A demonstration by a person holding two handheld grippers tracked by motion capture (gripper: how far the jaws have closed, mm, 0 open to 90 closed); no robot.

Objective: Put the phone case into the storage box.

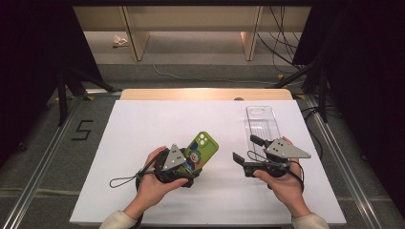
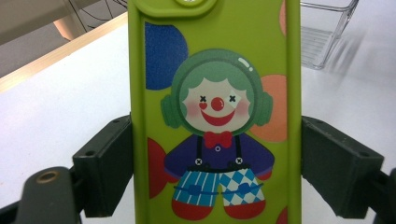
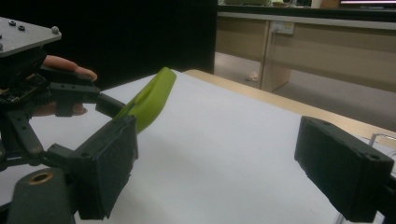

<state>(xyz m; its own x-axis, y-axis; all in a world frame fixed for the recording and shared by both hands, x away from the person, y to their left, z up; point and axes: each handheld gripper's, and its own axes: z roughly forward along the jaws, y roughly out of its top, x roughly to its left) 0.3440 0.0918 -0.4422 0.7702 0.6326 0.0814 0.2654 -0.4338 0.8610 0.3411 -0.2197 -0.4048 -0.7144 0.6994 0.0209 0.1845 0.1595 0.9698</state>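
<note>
Clamping green phone case [image 2: 212,116], left gripper [image 1: 184,172]; right gripper [image 1: 245,151] wide open, empty.

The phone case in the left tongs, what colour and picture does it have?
The phone case is lime green with a cartoon clown; the left gripper view shows it best.

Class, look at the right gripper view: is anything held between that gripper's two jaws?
No. The right gripper has its jaws wide apart, with bare white table between them.
</note>
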